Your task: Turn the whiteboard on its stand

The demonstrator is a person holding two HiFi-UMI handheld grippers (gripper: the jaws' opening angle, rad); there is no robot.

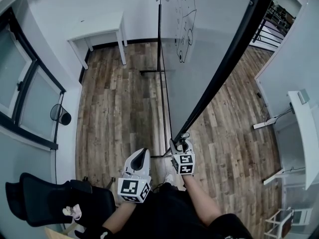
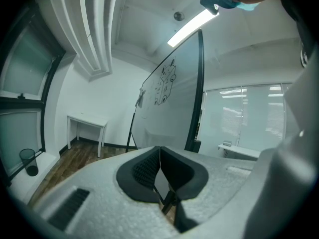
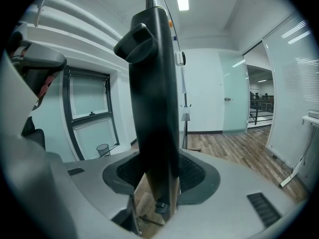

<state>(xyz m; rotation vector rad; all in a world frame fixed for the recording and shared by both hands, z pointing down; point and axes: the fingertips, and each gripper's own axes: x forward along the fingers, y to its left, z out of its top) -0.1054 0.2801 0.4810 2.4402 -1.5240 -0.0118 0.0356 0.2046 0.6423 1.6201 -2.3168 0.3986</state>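
Note:
The whiteboard is a large pale panel with a drawing near its top, edged by a black frame and hung on a thin black stand. It stands tilted, its lower corner coming down to my right gripper. In the right gripper view the black frame fills the gap between the pads, so my right gripper is shut on it. My left gripper hovers beside it to the left, apart from the board. Its jaws meet with nothing between them, and the whiteboard shows ahead.
A white table stands at the far wall, left of the stand. A mesh wastebasket sits by the window wall. A black office chair is at my lower left, a white desk at the right. The floor is wood.

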